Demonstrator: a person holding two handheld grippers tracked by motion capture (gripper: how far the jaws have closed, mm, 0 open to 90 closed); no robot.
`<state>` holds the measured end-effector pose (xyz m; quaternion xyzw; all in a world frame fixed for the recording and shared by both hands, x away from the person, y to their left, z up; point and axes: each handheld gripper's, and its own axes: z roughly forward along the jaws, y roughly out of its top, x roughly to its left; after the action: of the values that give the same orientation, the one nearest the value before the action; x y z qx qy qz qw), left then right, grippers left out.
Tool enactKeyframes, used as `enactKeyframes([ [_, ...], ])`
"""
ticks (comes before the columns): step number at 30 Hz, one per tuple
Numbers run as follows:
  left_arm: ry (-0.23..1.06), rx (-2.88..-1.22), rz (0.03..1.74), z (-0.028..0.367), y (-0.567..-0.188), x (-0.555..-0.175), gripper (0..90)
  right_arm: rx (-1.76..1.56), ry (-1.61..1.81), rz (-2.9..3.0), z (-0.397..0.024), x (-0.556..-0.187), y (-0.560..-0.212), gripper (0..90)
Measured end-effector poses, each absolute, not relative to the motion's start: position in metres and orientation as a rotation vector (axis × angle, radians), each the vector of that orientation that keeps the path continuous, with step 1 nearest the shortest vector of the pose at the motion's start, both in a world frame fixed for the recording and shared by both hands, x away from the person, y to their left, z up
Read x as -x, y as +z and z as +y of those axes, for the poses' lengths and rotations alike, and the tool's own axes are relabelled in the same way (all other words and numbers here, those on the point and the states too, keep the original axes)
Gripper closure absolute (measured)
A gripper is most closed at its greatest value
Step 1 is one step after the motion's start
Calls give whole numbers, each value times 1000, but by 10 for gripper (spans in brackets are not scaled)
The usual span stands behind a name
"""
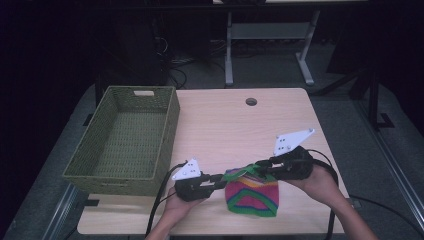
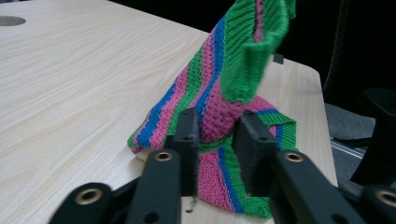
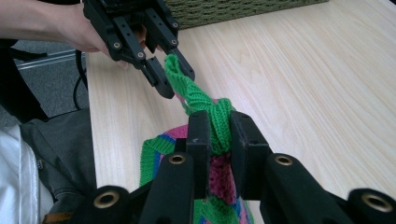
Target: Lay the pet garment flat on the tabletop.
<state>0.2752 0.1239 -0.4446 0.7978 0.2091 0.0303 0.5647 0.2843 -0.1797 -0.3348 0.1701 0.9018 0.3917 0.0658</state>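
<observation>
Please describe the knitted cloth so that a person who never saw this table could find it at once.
Look at the light wooden table, at its near edge, to the right of the green woven basket. There the left gripper and right gripper both pinch the knitted cloth. It is the one soft thing there, striped in pink, green and blue.

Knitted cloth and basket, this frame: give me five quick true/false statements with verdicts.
1. Both tools grip the striped knitted cloth. True: left tool and right tool are each shut on it.
2. The cloth lies inside the green woven basket. False: it is on the table, right of the basket.
3. The basket holds nothing. True.
4. The cloth is plain white. False: it is striped green, pink and blue.
5. The table has a round hole near its far edge. True.
</observation>
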Motion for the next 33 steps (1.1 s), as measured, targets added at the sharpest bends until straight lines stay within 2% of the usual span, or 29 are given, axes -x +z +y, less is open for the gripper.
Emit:
enactKeyframes([
  [9, 95, -1863, 474, 129, -436, -276, 813, -518, 1176, 2727, -180, -286, -335, 783],
  [33, 148, -1815, 520, 133, -405, -291, 839, -554, 1188, 2739, -185, -296, -334, 783],
])
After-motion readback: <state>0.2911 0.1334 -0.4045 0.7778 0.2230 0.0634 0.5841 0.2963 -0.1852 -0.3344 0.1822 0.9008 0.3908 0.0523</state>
